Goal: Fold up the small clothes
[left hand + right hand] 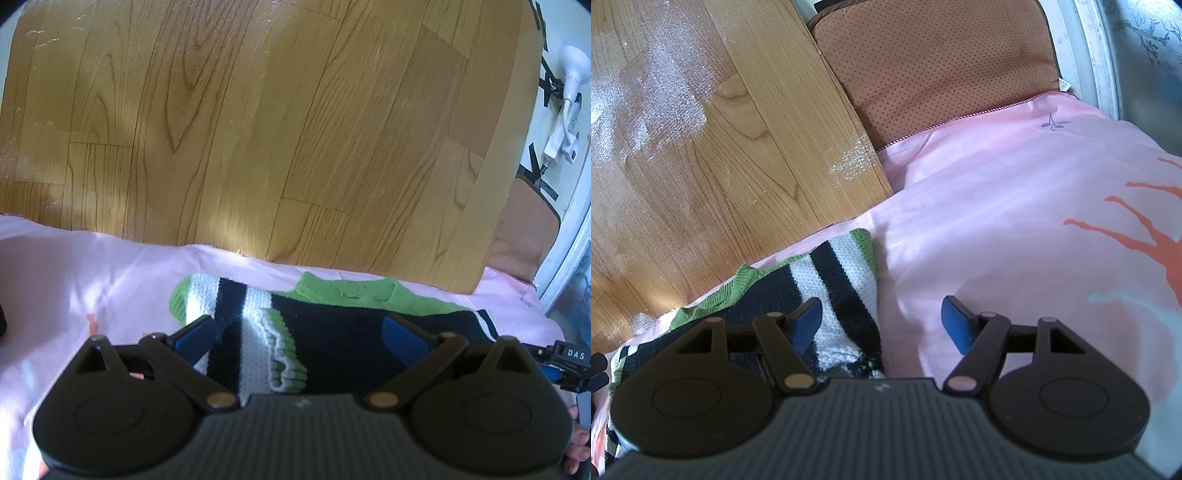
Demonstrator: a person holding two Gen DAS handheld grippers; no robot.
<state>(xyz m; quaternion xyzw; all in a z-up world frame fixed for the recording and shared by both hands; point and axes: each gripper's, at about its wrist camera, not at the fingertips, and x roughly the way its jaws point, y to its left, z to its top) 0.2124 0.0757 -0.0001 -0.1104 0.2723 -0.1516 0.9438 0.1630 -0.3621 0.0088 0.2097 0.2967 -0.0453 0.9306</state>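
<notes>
One striped sweater (332, 332) on pink bedding (92, 266)

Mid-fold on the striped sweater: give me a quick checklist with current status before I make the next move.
1. Left hand-held gripper open: ok, blue fingers spread, nothing pinched.
2. Right hand-held gripper open: ok, holds nothing.
3. Striped sweater fully on the pink sheet: ok, no part over the wooden floor.
4. Sleeves folded in: cannot tell, the near part is hidden by the grippers.
5. Sweater edge between right fingers: ok, one side edge lies there.
</notes>
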